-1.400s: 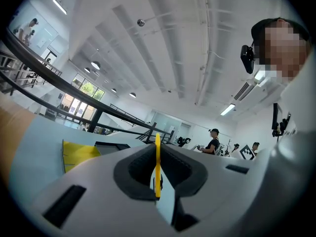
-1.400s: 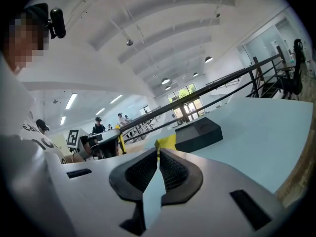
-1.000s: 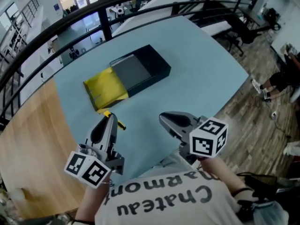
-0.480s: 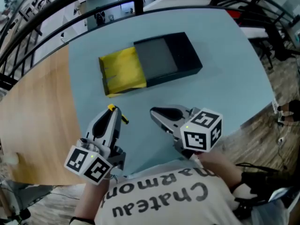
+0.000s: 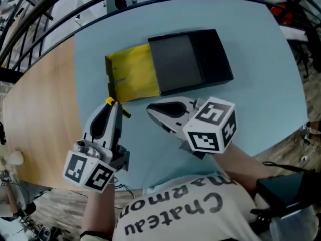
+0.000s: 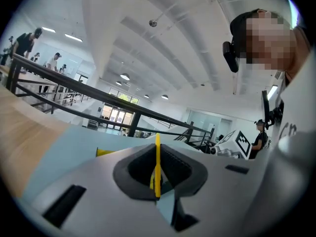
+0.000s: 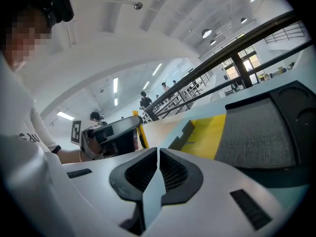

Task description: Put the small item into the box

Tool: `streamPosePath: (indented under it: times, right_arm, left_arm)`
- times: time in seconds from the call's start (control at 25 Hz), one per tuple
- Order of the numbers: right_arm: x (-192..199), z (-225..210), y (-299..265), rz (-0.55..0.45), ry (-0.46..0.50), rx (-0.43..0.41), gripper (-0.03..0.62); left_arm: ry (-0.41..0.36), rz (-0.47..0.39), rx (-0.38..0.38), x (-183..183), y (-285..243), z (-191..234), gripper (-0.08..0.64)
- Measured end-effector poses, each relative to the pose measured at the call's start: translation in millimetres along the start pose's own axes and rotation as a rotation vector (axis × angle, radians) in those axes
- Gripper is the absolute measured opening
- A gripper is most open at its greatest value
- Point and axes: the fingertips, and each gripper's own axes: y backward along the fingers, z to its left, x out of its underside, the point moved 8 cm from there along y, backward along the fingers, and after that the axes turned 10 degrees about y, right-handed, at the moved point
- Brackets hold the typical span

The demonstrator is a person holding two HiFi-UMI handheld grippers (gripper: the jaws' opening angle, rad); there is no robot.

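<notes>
Left gripper (image 5: 111,106), clamped on thin yellow item (image 6: 157,162), had advanced to just beside yellow flap (image 5: 133,77) of the box (image 5: 200,59). Right gripper (image 5: 150,109), jaws together and empty, also nearer.

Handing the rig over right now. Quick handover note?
Left gripper: shut on the thin yellow item, just short of the box's yellow part.
Right gripper: shut, nothing between its jaws, beside the left one.
Box: lies on the blue table, grey inside showing, yellow part sticking out toward the grippers.
Done: item is in the grip.
Left: carry it over the box and release it inside.
</notes>
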Motion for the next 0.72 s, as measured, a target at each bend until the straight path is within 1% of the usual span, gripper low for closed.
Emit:
streamPosePath:
  times: [0.12,0.24,0.36,0.52,0.64,0.72]
  right_arm:
    - [-5,3,-6,0.012,-0.023,-0.044,0.041]
    - [-2,6,-12,0.034,-0.042,-0.066,0.041]
    - [2,13,-17,0.051,-0.057,-0.073,0.041]
    - [-1,32,-22,0.06,-0.091,-0.085,0.041]
    - [4,36,-25,0.06,-0.11,-0.089,0.041]
    - [7,34,-25,0.056,-0.113,-0.087,0.041]
  left_arm:
    - [-0.006,-0.046,-0.023,-17,-5,6,0.026]
    - [-0.025,-0.047,-0.049,-25,-14,14,0.026]
    - [-0.037,-0.02,-0.067,-30,-21,21,0.026]
    - [-0.042,0.026,-0.075,-35,-22,26,0.026]
    - [-0.046,0.065,-0.067,-28,-28,35,0.026]
    - [-0.04,0.1,-0.078,-23,-35,43,0.026]
